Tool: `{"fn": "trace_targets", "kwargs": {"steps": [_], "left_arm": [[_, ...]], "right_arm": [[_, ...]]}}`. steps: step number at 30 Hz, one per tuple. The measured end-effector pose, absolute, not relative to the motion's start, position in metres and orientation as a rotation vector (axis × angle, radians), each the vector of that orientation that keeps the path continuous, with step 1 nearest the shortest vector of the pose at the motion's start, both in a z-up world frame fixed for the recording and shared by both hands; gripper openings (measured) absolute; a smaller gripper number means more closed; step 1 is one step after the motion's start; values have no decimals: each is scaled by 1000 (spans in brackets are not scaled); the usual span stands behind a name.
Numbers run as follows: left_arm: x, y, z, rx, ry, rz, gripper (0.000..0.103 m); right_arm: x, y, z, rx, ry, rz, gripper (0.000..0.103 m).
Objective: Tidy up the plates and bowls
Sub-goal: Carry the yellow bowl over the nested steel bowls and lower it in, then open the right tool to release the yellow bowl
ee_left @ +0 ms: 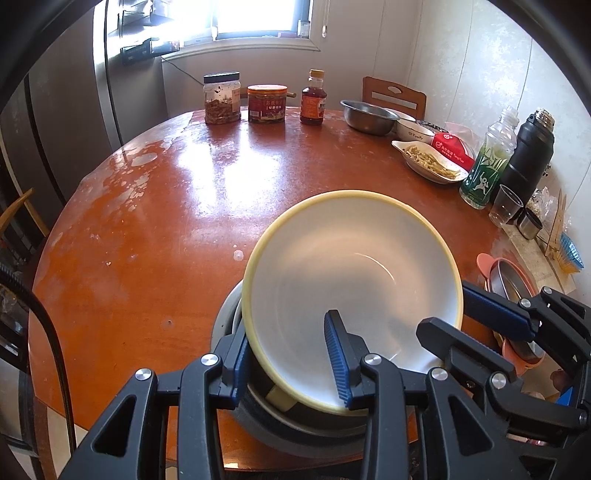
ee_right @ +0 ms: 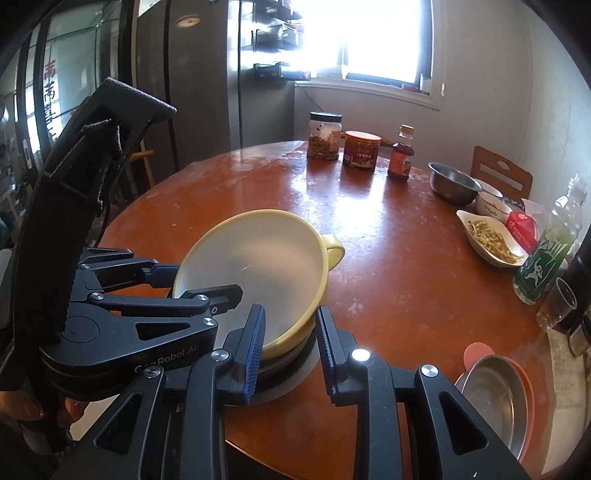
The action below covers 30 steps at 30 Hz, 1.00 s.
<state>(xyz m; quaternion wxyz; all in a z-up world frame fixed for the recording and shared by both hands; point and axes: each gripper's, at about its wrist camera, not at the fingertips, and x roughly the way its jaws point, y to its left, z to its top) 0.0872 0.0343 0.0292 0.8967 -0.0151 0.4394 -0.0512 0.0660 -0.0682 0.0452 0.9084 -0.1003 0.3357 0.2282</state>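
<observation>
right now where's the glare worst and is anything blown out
Left wrist view: the bright window is blown out, with glare streaking the glossy round orange-brown table. Right wrist view: the same window is washed white, and the edges bend from fisheye.

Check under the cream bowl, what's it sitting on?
The cream bowl sits tilted on a yellow-handled cup inside a grey dish. Anything deeper is covered.

Left gripper [ee_right: 201,282]: we read "GeoRobot.AI" embossed on its black body, partly faint.
White bowl [ee_right: 491,205]: we make out "Family" on its side.
Red pack [ee_left: 452,149]: white Chinese print, too small for us to read.
Orange can [ee_left: 266,104]: Chinese label, unreadable.
</observation>
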Motion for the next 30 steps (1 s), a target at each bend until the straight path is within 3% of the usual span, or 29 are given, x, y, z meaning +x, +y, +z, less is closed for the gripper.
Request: {"fn": "trace_targets", "kwargs": {"steps": [11, 22, 30], "left_arm": [[83, 41, 31, -65, 922, -126, 38], [78, 43, 36, -69, 911, -137, 41], [72, 43, 44, -63, 892, -132, 50]], "right_arm": [[67, -69, 44, -187, 708, 492, 35], [66, -75, 48, -155, 702, 489, 50], [65, -90, 55, -95, 691, 463, 57]]}}
